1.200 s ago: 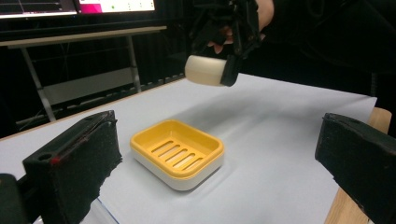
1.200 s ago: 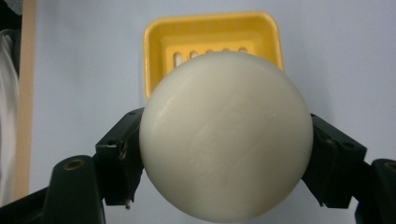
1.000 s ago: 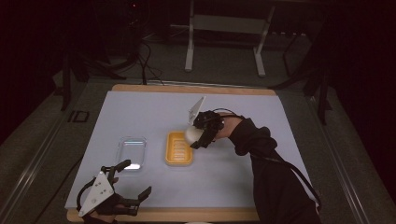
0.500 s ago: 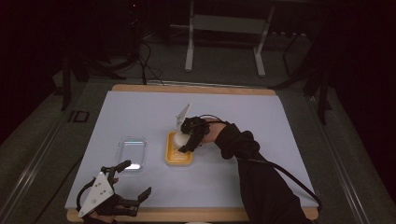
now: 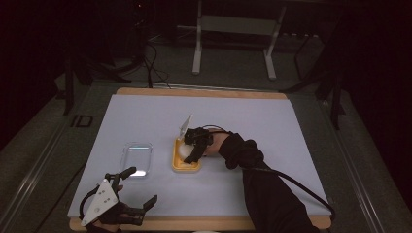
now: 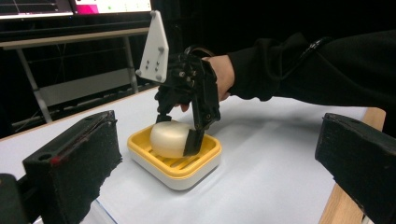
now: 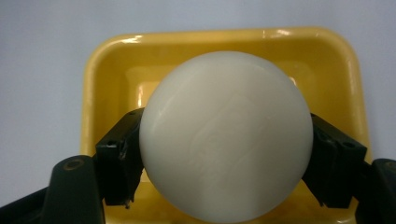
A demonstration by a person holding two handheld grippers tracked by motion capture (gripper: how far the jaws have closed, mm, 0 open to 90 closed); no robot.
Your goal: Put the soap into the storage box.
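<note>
Right claw point(image 5: 188, 154) pinches the soap point(image 7: 226, 135) low inside the yellow dish point(image 6: 173, 164) — placing step, likely; release next. Left claw point(image 5: 138, 188) spread, idle on counter point(image 5: 272, 121).

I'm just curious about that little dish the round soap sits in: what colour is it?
The dish is yellow, clearest in the right gripper view.

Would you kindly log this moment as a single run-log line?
right gripper: shut on round white soap bar | soap: in yellow ribbed soap dish | left gripper: open | clear plastic lid: beside dish
</note>
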